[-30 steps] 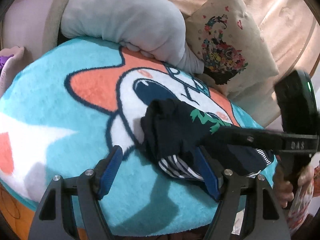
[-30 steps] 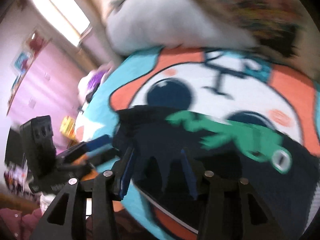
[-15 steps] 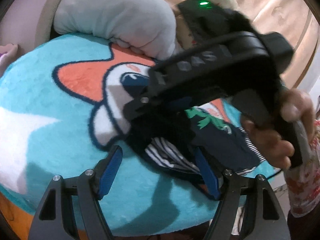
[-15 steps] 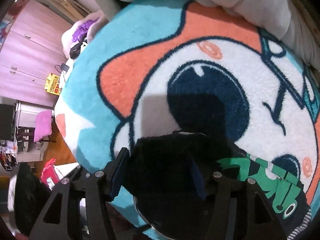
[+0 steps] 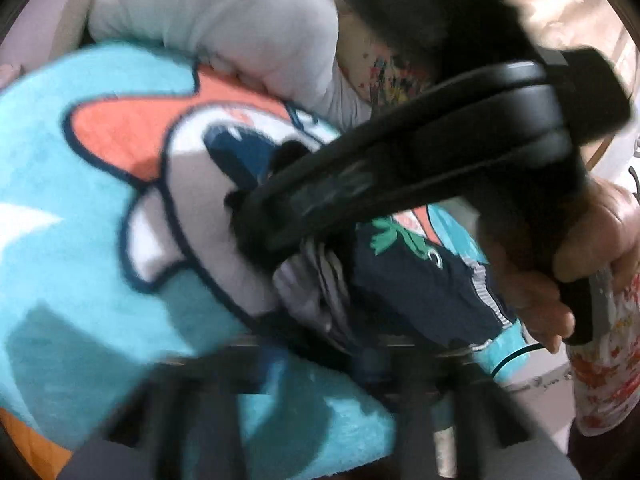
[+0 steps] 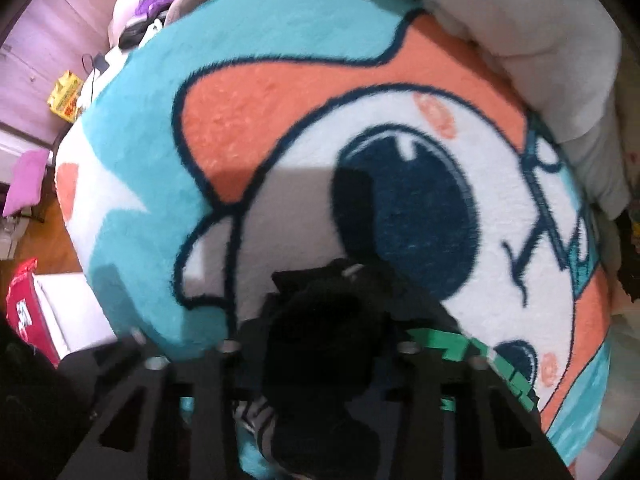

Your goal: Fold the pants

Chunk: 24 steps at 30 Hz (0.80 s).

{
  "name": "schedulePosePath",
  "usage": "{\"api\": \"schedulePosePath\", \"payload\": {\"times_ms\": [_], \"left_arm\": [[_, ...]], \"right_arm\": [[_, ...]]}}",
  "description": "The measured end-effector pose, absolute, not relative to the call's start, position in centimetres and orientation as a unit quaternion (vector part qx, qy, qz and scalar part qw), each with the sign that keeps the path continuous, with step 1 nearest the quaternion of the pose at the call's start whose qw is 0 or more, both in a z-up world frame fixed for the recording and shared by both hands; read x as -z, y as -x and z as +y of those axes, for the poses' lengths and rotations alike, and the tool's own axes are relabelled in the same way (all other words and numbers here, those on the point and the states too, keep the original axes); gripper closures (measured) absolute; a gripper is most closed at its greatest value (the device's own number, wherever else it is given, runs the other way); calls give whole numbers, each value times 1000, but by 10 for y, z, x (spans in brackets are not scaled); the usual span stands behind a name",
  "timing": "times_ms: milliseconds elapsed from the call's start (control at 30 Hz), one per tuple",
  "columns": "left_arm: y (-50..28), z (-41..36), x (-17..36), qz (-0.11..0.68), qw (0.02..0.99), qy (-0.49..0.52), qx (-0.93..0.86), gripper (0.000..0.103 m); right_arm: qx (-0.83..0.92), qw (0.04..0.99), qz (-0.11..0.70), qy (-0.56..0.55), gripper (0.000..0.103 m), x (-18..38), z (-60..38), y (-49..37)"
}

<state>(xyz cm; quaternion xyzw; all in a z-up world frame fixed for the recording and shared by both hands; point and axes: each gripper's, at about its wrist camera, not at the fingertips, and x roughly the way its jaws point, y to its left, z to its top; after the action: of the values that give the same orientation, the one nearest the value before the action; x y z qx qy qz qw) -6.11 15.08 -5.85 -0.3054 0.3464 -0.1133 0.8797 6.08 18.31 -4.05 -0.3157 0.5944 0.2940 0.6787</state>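
The dark navy pants (image 5: 416, 280) with a green dinosaur print and striped lining lie bunched on the cartoon blanket (image 5: 80, 200). My right gripper (image 6: 316, 344) is shut on a bundle of the dark pants fabric (image 6: 320, 320), and its black body (image 5: 420, 168) crosses the left wrist view above the pants. My left gripper (image 5: 320, 364) is blurred at the bottom of its view, its fingers close together at the near edge of the pants; whether it grips cloth is unclear.
A grey pillow (image 5: 224, 12) and a floral cushion (image 5: 384, 76) lie at the back of the bed. The blanket edge drops off at the near side. A pink wardrobe (image 6: 40, 60) and cluttered floor show left in the right wrist view.
My right gripper has closed on the pants and lifted the bunched cloth. My left gripper's fingers have come together from wide open. Both views are motion blurred.
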Motion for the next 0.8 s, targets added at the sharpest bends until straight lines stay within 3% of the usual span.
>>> {"api": "schedulePosePath", "payload": {"times_ms": [67, 500, 700, 800], "left_arm": [[60, 150, 56, 345, 879, 310, 112, 92], [45, 81, 15, 356, 885, 235, 187, 90], [50, 64, 3, 357, 884, 219, 206, 70], [46, 64, -4, 351, 891, 216, 192, 62]], "right_arm": [[-303, 693, 590, 284, 80, 32, 168, -64], [-326, 775, 541, 5, 80, -8, -1, -65], [-284, 805, 516, -62, 74, 14, -75, -56], [-266, 818, 505, -71, 65, 20, -97, -51]]}}
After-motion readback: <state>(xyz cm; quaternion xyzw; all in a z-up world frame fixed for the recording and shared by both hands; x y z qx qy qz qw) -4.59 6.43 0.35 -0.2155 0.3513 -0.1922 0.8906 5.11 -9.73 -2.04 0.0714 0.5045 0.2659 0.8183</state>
